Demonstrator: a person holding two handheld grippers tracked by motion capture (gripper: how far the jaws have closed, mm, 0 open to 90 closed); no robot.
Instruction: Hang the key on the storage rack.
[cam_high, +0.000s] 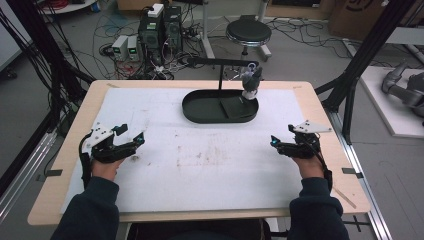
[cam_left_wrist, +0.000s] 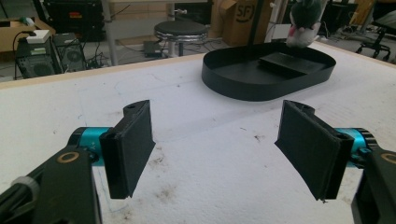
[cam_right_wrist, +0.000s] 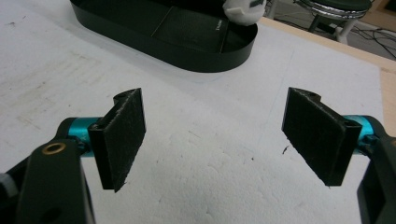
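High view: the left claw (cam_high: 141, 136) rests at the middle left of the frame and the right claw (cam_high: 273, 140) at the middle right, both on the white mat (cam_high: 200, 165) that covers the desk (cam_high: 75, 145), each with its jaws spread wide and nothing between them. The thing nearest to them, and the likely object of the work, is the small plush toy (cam_high: 250, 82) hanging from a black stand (cam_high: 220, 70) in the upper centre of the frame, above the right end of the oval black tray (cam_high: 200, 112). In the left gripper view the toy (cam_left_wrist: 303, 21) sits at the upper right, over the tray's (cam_left_wrist: 233, 88) far rim; in the right gripper view just its pale underside (cam_right_wrist: 243, 9) shows at the top edge. Both claws are well apart from it. Judging from here, the risk lies in the reach: the toy hangs free, so a claw closing off-centre could push it into a swing instead of catching it. A claw coming in low could strike the tray's wall and slide the tray, and a hard tug on the toy might tip the slim stand.
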